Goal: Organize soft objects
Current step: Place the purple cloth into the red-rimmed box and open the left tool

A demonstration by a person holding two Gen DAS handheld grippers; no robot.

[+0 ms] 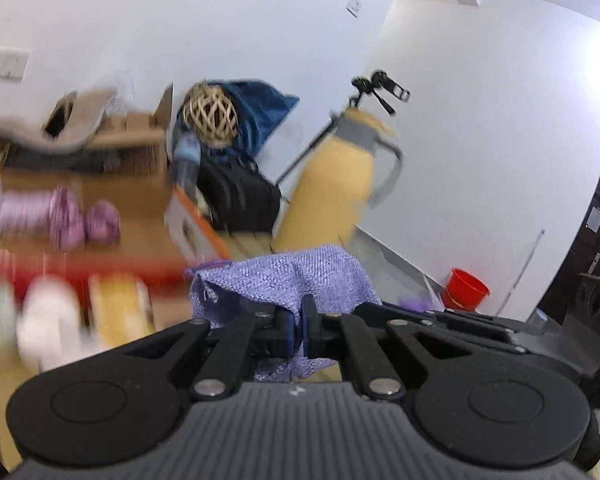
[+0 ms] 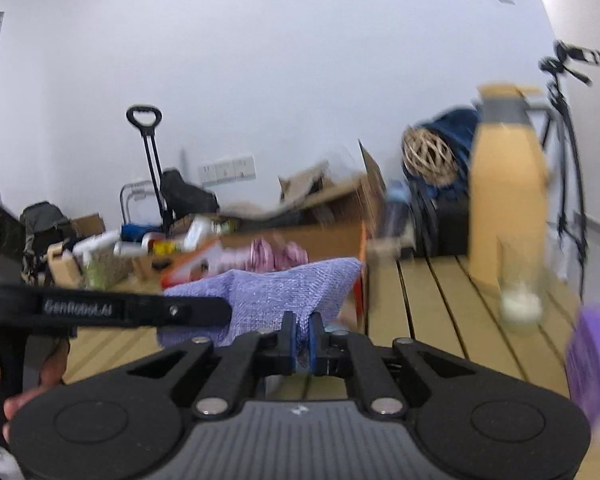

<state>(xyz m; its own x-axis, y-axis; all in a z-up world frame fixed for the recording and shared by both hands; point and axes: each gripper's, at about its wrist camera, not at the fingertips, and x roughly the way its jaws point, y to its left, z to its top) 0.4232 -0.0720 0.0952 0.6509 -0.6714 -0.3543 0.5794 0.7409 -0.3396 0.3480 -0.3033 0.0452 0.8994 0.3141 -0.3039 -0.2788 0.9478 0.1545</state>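
A purple knitted cloth [image 1: 288, 280] is held up between both grippers above the slatted wooden table. My left gripper [image 1: 299, 326] is shut on one edge of it. My right gripper [image 2: 302, 338] is shut on another edge of the same cloth [image 2: 284, 292], which spreads out ahead of the jaws. The left gripper's body [image 2: 140, 310] shows in the right wrist view at the cloth's left side. Pink soft items [image 1: 84, 220] lie in an open cardboard box [image 1: 100, 184] behind the cloth; they also show in the right wrist view [image 2: 276, 254].
A tall yellow flask [image 1: 332, 184] stands on the wooden table [image 2: 440, 312]. A glass [image 2: 520, 280] stands near it. A wicker ball [image 1: 210, 116], blue bag and black bag sit at the wall. A red bucket [image 1: 466, 288] is on the floor. A purple blurred object [image 2: 596, 360] is at the right.
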